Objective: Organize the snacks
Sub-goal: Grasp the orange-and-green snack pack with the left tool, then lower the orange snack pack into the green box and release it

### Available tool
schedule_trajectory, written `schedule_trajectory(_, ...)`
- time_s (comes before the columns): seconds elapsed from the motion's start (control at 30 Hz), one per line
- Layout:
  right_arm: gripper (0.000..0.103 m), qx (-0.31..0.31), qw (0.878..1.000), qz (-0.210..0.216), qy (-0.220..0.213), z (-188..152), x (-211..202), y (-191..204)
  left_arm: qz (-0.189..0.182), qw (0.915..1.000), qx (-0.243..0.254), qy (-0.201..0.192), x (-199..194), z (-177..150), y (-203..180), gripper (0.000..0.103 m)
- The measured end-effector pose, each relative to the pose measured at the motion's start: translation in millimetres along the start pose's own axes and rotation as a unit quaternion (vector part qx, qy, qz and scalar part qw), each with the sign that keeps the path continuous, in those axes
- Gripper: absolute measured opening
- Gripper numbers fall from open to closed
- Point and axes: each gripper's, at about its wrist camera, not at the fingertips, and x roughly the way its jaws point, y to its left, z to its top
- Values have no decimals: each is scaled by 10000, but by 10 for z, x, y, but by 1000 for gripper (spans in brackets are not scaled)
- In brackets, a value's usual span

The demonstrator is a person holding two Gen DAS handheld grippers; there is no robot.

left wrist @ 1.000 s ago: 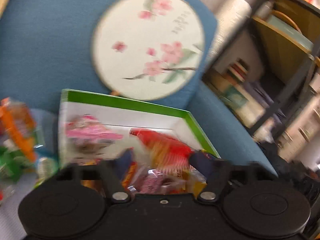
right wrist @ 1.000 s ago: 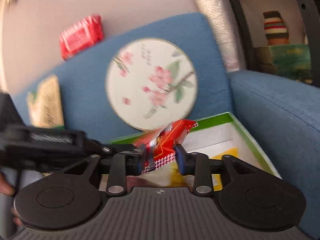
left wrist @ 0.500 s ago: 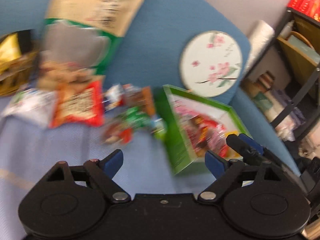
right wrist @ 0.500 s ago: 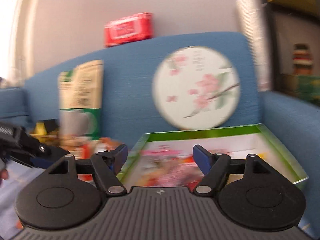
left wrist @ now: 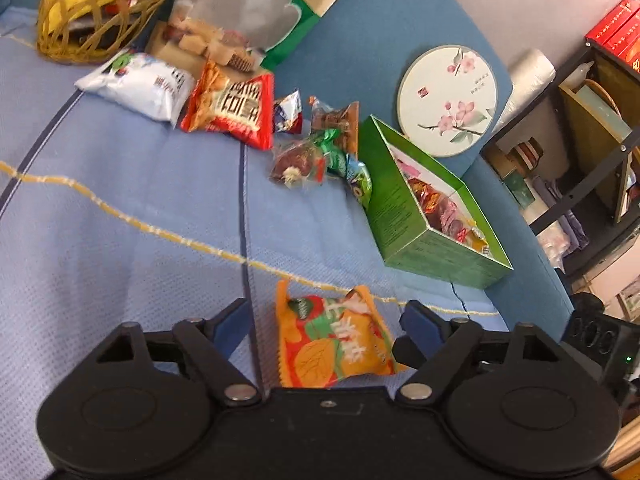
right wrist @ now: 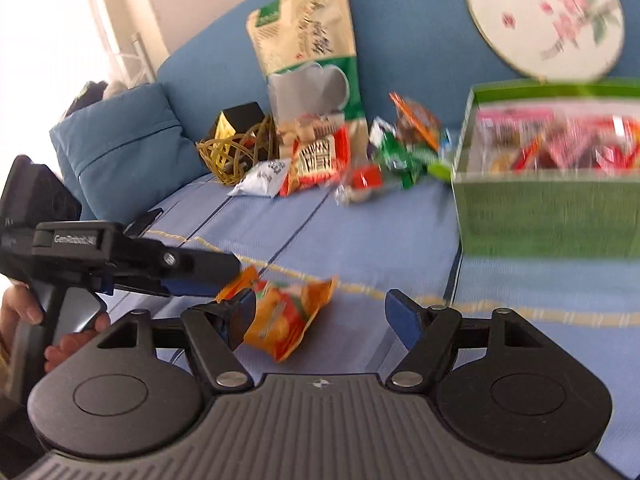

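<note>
An orange snack packet (left wrist: 334, 340) lies flat on the blue sofa cover, between the open fingers of my left gripper (left wrist: 326, 320), not gripped. It also shows in the right wrist view (right wrist: 286, 312), where the left gripper (right wrist: 200, 276) reaches over it. My right gripper (right wrist: 322, 312) is open and empty beside the packet. A green box (left wrist: 416, 236) holding several wrapped snacks stands to the right; it shows too in the right wrist view (right wrist: 548, 216). Loose snacks (left wrist: 320, 156) lie left of the box.
A red packet (left wrist: 230, 106), a white packet (left wrist: 136, 84), a large tan and green bag (left wrist: 256, 12) and a wicker basket (left wrist: 88, 12) sit at the sofa back. A round flowered fan (left wrist: 448, 98) leans behind the box. A dark shelf (left wrist: 592, 128) stands right.
The right gripper dropped its red packet into the box and opened. Both grippers swung left and down from the box to the orange packet on the seat.
</note>
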Motion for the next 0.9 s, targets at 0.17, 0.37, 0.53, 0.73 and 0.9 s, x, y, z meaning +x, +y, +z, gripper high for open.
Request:
schedule_trajectory(0.17, 103, -71, 9997, 204, 119, -54, 14, 24, -96, 9999, -50, 30, -28, 9, 89, 74)
schedule_trajectory(0.37, 86, 229, 9978, 532, 321, -74, 56, -14, -309, 9992, -121, 244, 30, -6, 115, 46)
schedule_trajectory(0.53, 83, 700, 9943, 721, 365, -81, 65, -99, -464, 9981, -215, 343, 37, -47, 131, 48)
schedule_trajectory(0.73, 74, 918, 9926, 712, 351, -90, 59, -150, -427, 9983, -163, 361, 69, -62, 127, 7)
schedule_trajectory(0.9, 54, 673, 9953, 577, 393, -95, 80, -70, -415, 9987, -93, 291, 114, -136, 89, 0)
